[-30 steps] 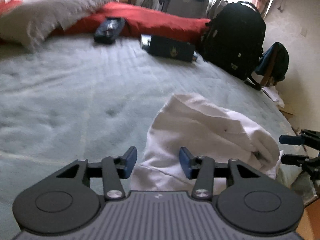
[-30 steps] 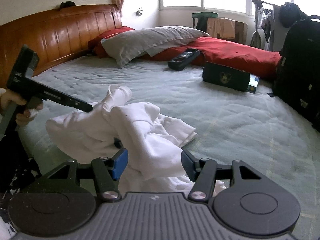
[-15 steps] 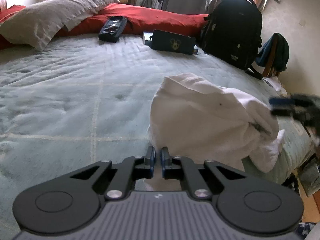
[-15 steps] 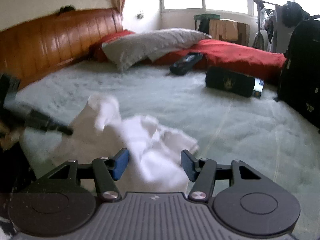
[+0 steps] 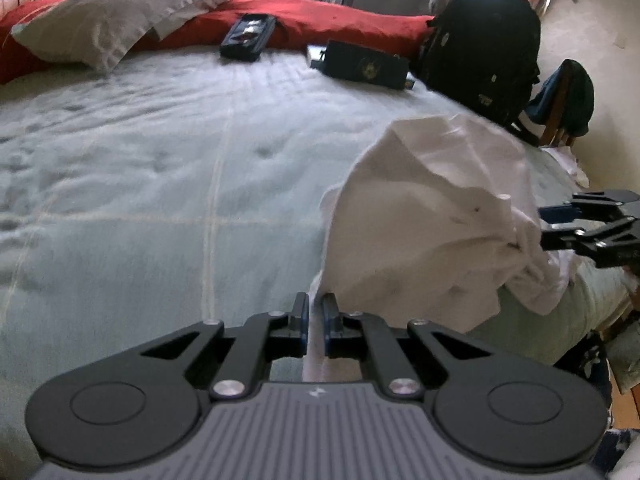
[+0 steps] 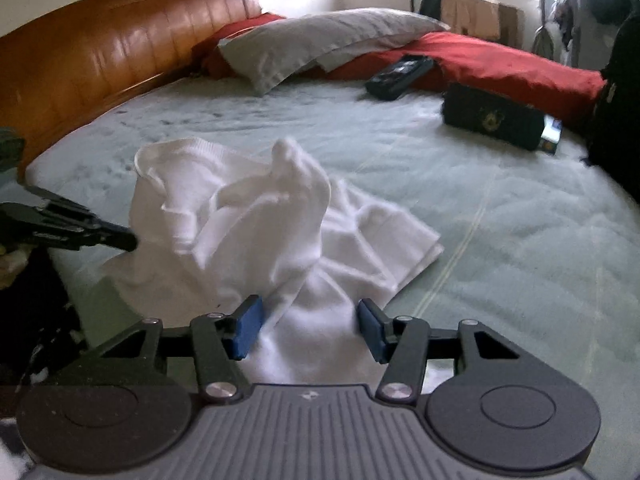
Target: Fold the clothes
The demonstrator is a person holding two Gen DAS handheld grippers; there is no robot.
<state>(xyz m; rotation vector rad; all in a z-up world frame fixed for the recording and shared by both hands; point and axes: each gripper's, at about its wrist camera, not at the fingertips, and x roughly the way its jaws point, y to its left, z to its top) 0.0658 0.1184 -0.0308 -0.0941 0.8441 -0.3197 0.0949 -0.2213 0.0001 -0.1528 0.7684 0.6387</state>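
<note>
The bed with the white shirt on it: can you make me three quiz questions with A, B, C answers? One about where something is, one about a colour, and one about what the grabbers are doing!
1. Where does the grey pillow lie?
A. At the head of the bed, by the wooden headboard
B. On the floor
C. On top of the black backpack

2. What colour is the crumpled garment on the bed?
A. Red
B. White
C. Green

3. How is the left gripper?
A. Wide open above the pillow
C. Holding the dark pouch
B. Shut on an edge of the white garment

Answers:
1 A, the pillow rests on the red bedding next to the headboard.
2 B, the cloth is white all over.
3 B, its jaws are pinched together with white cloth between them, while the right gripper has cloth between jaws that are closing.
</note>
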